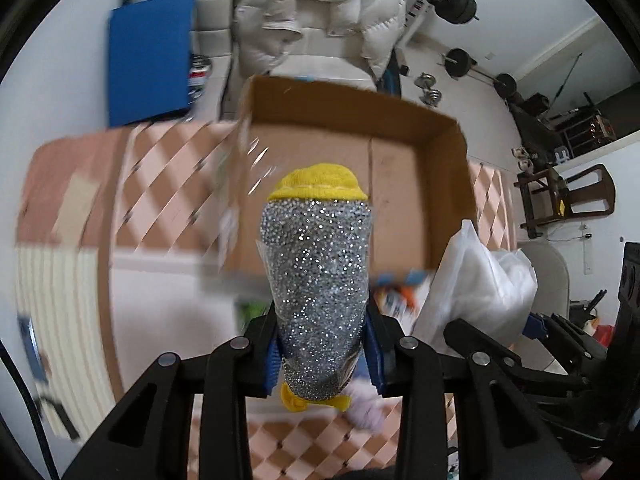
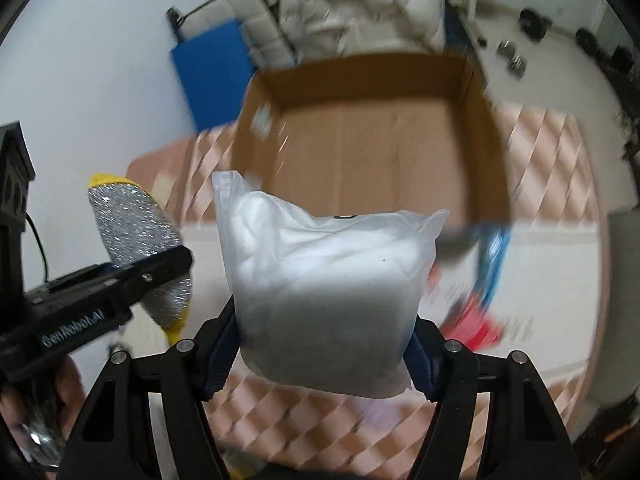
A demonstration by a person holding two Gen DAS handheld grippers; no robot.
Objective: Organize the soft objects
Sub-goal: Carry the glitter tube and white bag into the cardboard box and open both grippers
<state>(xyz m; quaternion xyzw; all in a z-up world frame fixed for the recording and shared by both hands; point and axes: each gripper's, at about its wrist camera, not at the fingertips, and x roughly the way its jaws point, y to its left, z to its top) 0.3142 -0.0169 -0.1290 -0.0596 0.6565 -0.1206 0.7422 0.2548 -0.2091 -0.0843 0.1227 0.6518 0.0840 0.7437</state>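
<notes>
- Silver, glittery mesh is covering the scouring pad (image 1: 316, 280), which is showing yellow at both ends; the left gripper (image 1: 324, 356) is clamping it, its blue-padded fingers (image 1: 273, 356) pressing in on both sides of the lower half.
- The pad is hanging upright in the air in front of the open cardboard box (image 1: 448, 152), its yellow top overlapping the box's bare floor in the left wrist view.
- White, soft stuffing is filling the clear plastic bag (image 2: 324, 292), and the right gripper (image 2: 320, 356) is squeezing the bag's lower part between its blue-padded fingers (image 2: 218, 360).
- The bag is being held up just in front of the near edge of the same box (image 2: 488, 128), beside the pad (image 2: 136, 232), which is sitting to its left in the right wrist view.
- The box is resting on a mat (image 2: 552, 168) with a pink and cream diamond pattern.
- Blurred red and blue packaging (image 2: 480, 304) is lying near the box's near right corner.
- Behind the box, a white puffy jacket (image 1: 320, 20) is draped in a heap, with a blue pad (image 1: 150, 56) leaning against the wall to its left.
</notes>
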